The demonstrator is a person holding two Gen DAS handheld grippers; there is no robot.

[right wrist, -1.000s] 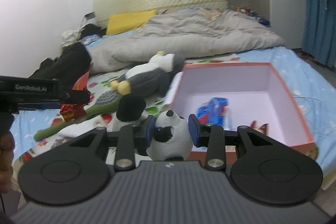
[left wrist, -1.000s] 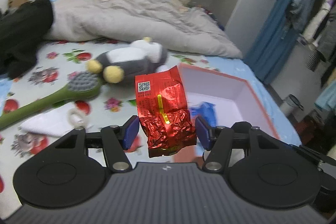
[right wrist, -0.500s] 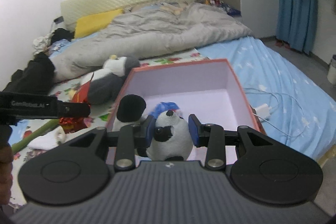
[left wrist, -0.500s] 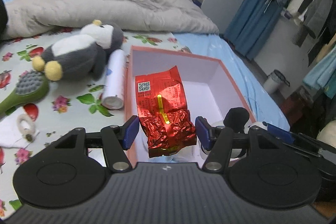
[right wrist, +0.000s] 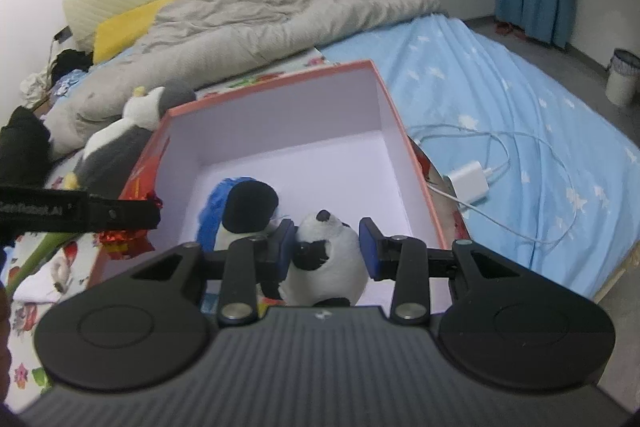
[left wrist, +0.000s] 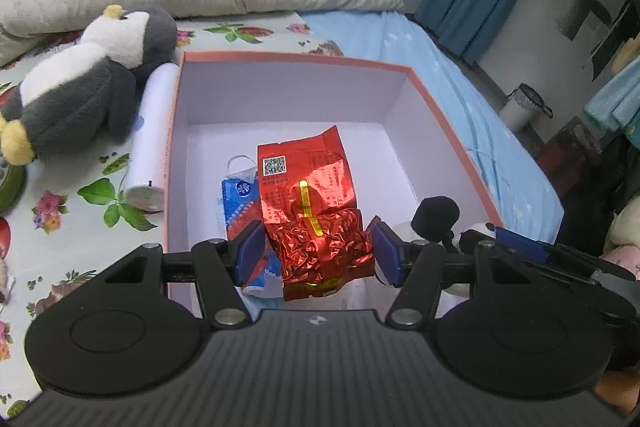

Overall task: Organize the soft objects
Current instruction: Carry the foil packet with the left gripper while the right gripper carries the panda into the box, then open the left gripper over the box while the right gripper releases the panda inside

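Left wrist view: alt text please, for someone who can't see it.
The left gripper holds a crinkled red foil packet over an open pink-rimmed box on a bed. A blue-and-white packet lies inside the box; a plush penguin and a white cylinder lie just outside its left wall.

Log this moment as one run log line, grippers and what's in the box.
left gripper: shut on red foil packet | right gripper: shut on panda plush | both over box | box holds blue packet

Printed on the red foil packet (left wrist: 308, 187), near its top left corner: a QR code beside rows of small characters, too fine to read. On the black bar (right wrist: 80, 213) at the right-wrist view's left edge: blurred white lettering, possibly "GenRobot.AI".
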